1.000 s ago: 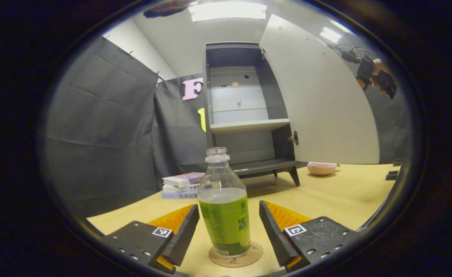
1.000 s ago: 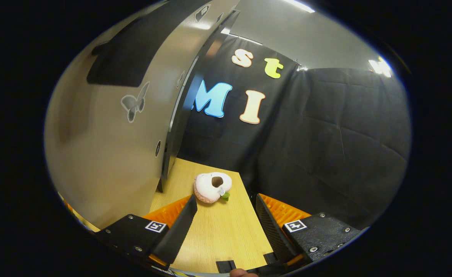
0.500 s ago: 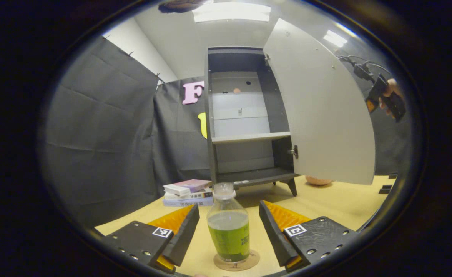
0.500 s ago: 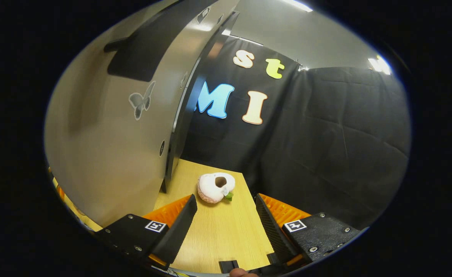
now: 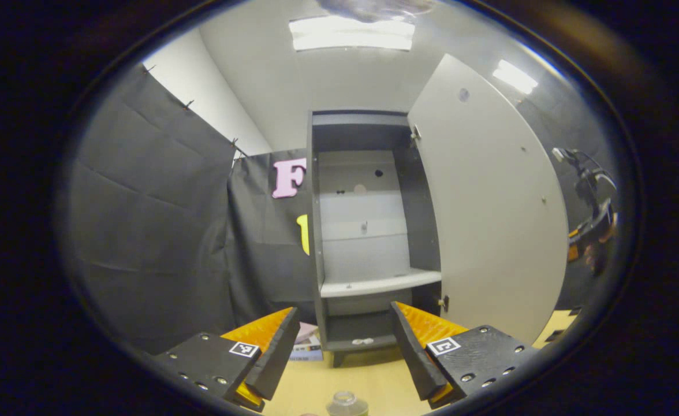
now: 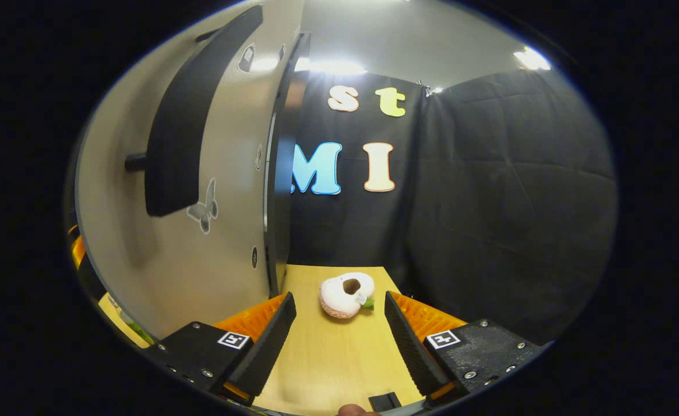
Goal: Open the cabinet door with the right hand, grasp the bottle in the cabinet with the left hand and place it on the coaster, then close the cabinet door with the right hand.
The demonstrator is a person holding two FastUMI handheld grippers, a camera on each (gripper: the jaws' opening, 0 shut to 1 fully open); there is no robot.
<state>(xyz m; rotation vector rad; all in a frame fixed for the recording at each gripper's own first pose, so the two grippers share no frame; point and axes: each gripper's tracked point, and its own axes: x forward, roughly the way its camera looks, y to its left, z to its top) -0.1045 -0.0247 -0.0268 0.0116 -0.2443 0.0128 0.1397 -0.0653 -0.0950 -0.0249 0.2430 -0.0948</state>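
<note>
Clear plastic bottle (image 5: pixel 347 403) stands on the tan table below the left gripper (image 5: pixel 344 346), jaws apart, empty. Right gripper (image 6: pixel 339 341), jaws apart and empty, faces the open pale grey cabinet door (image 6: pixel 201 231). Risk: a hard push on the door could rock the cabinet and topple the bottle.

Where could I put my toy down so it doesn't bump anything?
On the bare table between the right gripper and the pink plush toy, beside the open cabinet door. The cabinet's middle shelf is bare too. It is crowded by the books and the bottle under the left gripper.
</note>
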